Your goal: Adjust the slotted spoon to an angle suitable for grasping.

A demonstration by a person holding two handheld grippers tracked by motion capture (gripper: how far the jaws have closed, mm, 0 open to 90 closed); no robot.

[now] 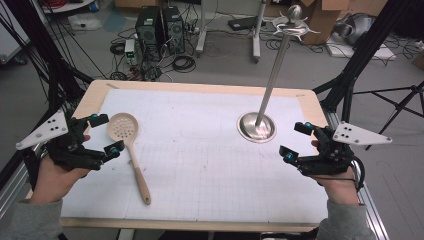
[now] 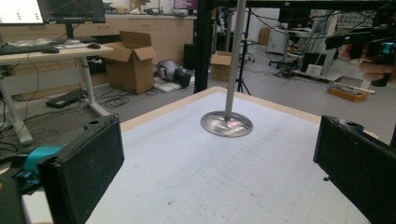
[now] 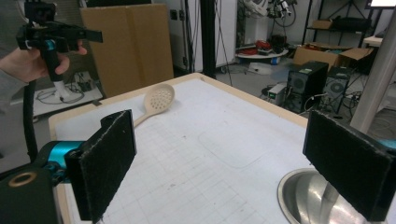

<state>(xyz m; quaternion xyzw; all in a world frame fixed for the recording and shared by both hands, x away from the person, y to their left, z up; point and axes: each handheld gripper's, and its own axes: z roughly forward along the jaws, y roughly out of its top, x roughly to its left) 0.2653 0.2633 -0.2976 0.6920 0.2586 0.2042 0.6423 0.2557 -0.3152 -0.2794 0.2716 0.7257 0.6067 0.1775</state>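
On bench, left hand-held gripper (image 1: pixel 106 135) gapes empty beside slotted spoon (image 1: pixel 128 145); right hand-held gripper (image 1: pixel 295 140) likewise released. Straddle handle squarely before closing.

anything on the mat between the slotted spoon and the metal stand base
Nothing: in the high view the white mat is bare between the slotted spoon and the stand's round base, apart from faint grid lines.
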